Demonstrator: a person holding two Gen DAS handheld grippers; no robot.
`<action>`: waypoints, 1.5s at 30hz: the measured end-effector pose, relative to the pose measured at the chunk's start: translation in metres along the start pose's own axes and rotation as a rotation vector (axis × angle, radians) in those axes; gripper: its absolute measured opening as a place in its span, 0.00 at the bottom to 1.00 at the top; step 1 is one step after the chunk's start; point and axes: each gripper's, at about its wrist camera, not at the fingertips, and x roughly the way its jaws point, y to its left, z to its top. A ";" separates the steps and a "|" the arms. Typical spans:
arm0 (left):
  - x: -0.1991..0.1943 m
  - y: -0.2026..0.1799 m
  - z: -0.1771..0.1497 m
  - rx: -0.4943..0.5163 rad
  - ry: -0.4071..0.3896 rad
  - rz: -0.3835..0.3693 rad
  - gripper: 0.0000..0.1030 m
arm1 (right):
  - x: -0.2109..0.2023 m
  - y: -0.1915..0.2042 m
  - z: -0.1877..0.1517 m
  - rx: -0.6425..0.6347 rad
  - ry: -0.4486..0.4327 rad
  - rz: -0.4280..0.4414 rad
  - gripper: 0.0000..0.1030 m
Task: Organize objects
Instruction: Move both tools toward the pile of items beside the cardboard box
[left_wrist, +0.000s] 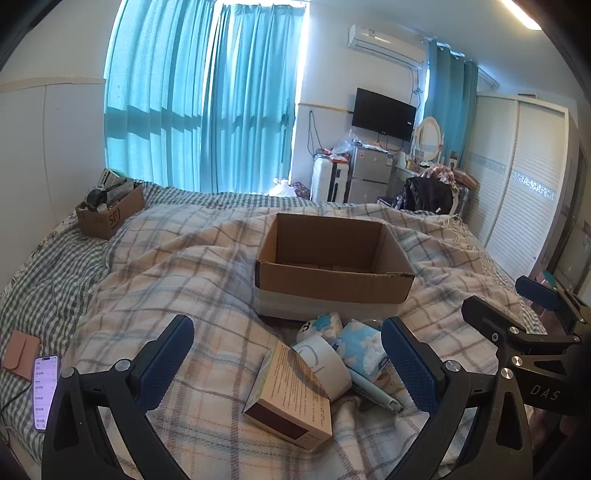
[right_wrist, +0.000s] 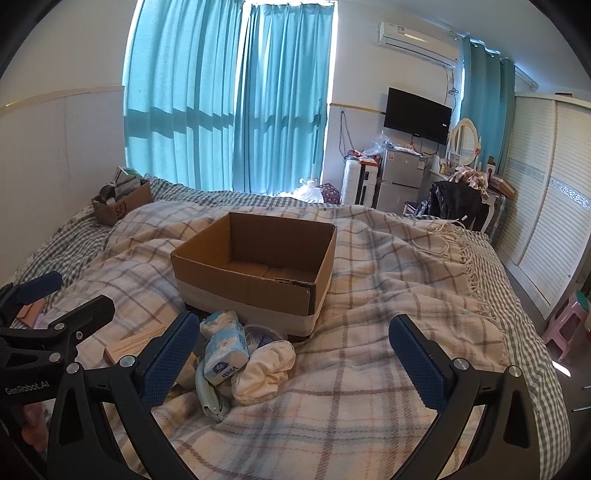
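An open, empty cardboard box sits on the plaid blanket; it also shows in the right wrist view. In front of it lies a small pile: a tan carton, a roll of white tape, a blue tissue pack, a pale green pen-like tool and a small white plush. In the right wrist view I see the tissue pack, a white cloth bundle and the tool. My left gripper is open above the pile. My right gripper is open, just right of it.
A smaller box full of items sits at the bed's far left. A phone and a pink wallet lie at the left edge. A wardrobe, a fridge and a pink stool stand beyond the bed.
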 end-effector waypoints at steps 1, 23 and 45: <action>0.000 -0.001 0.000 0.003 0.001 0.000 1.00 | 0.000 0.000 0.000 -0.001 0.000 0.002 1.00; 0.008 -0.003 -0.002 0.011 0.036 -0.006 1.00 | -0.006 -0.012 -0.001 0.011 0.000 0.013 1.00; 0.006 0.001 -0.018 0.076 0.085 0.005 1.00 | -0.013 -0.013 -0.006 0.007 0.003 0.022 1.00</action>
